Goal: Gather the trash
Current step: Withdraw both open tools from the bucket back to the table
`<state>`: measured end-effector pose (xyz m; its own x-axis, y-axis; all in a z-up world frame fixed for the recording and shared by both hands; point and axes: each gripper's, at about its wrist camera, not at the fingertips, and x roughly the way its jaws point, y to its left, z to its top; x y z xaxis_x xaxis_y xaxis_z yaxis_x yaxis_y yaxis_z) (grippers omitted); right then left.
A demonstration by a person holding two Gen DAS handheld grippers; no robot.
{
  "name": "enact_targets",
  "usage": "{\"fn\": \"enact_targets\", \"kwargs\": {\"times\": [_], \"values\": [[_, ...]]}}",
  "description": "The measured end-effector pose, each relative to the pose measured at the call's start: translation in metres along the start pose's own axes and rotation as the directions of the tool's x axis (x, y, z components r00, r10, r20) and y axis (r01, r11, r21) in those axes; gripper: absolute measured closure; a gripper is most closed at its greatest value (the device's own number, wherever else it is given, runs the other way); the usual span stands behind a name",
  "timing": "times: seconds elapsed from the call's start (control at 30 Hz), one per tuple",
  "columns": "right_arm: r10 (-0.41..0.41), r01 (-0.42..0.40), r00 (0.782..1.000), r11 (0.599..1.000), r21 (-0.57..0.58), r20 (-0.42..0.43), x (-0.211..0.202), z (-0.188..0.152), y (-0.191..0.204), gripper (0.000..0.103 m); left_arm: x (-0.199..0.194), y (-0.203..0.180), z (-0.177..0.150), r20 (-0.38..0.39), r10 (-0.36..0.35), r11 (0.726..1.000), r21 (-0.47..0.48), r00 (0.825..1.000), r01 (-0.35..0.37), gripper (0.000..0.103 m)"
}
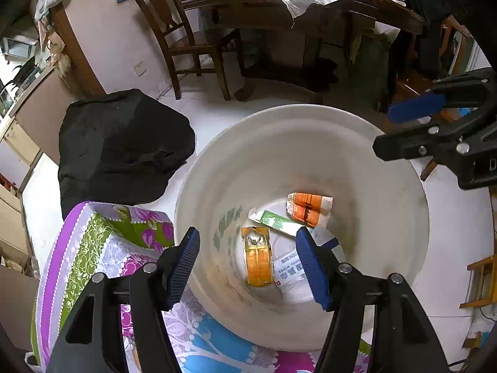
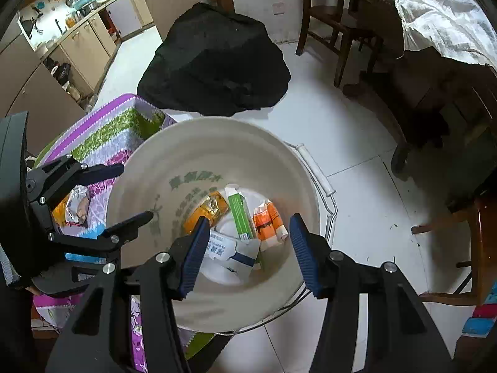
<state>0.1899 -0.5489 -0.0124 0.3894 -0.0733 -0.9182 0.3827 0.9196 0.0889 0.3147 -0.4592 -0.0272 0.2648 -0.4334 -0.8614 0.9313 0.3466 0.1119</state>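
Note:
A white bucket (image 1: 279, 118) (image 2: 217, 124) stands beside a table with a patterned cloth (image 1: 102, 242). In its bottom lie a yellow-orange pack (image 1: 257, 264) (image 2: 208, 209), a green box (image 1: 279, 222) (image 2: 240, 217), an orange-white carton (image 1: 310, 208) (image 2: 268, 222) and a white-blue packet (image 1: 290, 269) (image 2: 230, 251). My left gripper (image 1: 247, 232) (image 2: 133, 191) hangs open over the bucket's near-left rim, nothing between its fingers. Over the other side of the rim my right gripper (image 2: 250, 219) (image 1: 385, 130) is open and empty too. A crumpled silver-orange wrapper (image 2: 76, 206) lies on the cloth under the left gripper.
A black cloth-covered lump (image 1: 124, 146) (image 2: 214, 62) sits on the floor behind the bucket. Farther back stand a wooden chair (image 1: 186, 40) and a dark table (image 1: 279, 6) draped with white plastic. The bucket's wire handle (image 2: 320, 180) hangs at its right side. A wooden stool (image 2: 478, 242) stands at right.

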Motion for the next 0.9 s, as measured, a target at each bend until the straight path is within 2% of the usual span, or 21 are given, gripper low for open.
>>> {"fn": "enact_targets", "kwargs": {"times": [0.3,0.5,0.6,0.63,0.7,0.83,0.9], "values": [[-0.03,0.029,0.999,0.999,-0.028,-0.035,0.008,-0.005,0.006,0.052,0.0,-0.001,-0.001,-0.005,0.011,1.0,-0.008,1.0,-0.011,0.038],[-0.053,0.052,0.999,0.998,-0.02,-0.007,0.005,-0.01,0.008,0.052,-0.013,0.003,-0.006,0.038,0.073,0.996,-0.062,0.997,-0.071,0.038],[-0.066,0.066,0.995,0.998,0.001,0.081,-0.008,-0.017,0.012,0.052,-0.033,0.005,-0.019,0.096,0.143,0.983,-0.13,0.985,-0.13,0.036],[-0.071,0.071,0.991,0.997,0.006,0.112,-0.012,-0.02,0.015,0.052,-0.043,0.004,-0.028,0.123,0.179,0.974,-0.164,0.976,-0.158,0.034],[-0.097,0.097,0.977,0.995,0.011,0.19,-0.02,-0.029,0.022,0.052,-0.055,0.003,-0.045,0.149,0.204,0.964,-0.205,0.968,-0.171,0.031],[-0.116,0.127,0.934,0.992,-0.009,0.338,-0.03,-0.056,0.05,0.052,-0.08,0.001,-0.09,0.176,0.295,0.933,-0.263,0.939,-0.244,0.031],[-0.098,0.114,0.912,0.993,-0.018,0.398,-0.032,-0.071,0.064,0.052,-0.091,0.003,-0.111,0.18,0.335,0.917,-0.288,0.925,-0.277,0.031]]}}
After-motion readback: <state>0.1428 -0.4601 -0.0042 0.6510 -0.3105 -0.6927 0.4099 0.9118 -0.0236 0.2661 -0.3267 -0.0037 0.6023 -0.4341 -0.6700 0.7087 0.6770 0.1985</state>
